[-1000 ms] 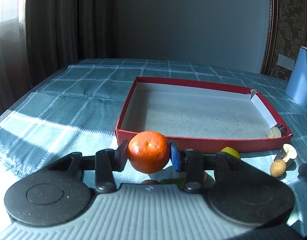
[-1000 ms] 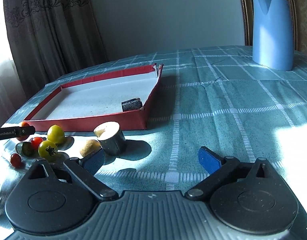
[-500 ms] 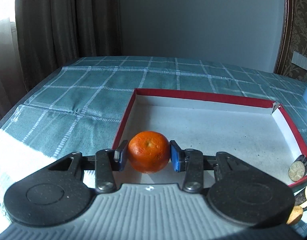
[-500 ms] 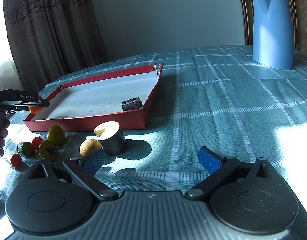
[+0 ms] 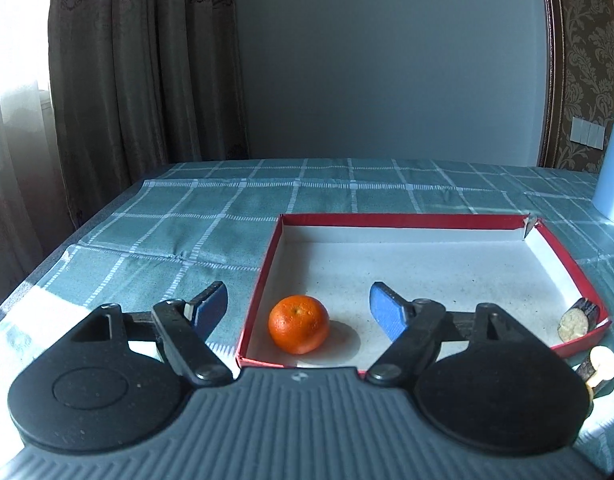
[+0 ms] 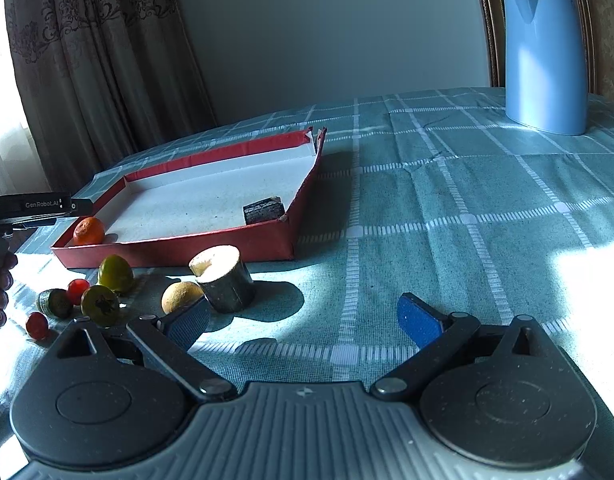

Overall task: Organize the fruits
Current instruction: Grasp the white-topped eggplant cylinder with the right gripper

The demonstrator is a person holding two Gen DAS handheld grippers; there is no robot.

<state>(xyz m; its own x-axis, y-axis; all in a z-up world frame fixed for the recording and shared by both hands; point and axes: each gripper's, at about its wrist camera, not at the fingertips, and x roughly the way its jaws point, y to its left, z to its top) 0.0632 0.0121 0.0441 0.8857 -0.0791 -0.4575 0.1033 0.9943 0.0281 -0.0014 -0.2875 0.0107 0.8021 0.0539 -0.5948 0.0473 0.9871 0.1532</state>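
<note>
One round orange mandarin (image 5: 298, 329) is seen lower centre in red-walled cardboard tray (image 5: 407, 221), untouched between opening left tongs (image 5: 298, 312); right tongs (image 6: 303, 318) wide apart, empty.

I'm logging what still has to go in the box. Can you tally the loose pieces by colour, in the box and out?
Orange: 1, the tangerine in the red box
Red: 2
Yellow-green: 2
Dark green: 1
Tan: 1
Dark-skinned cut chunks: 2
Total: 9
</note>
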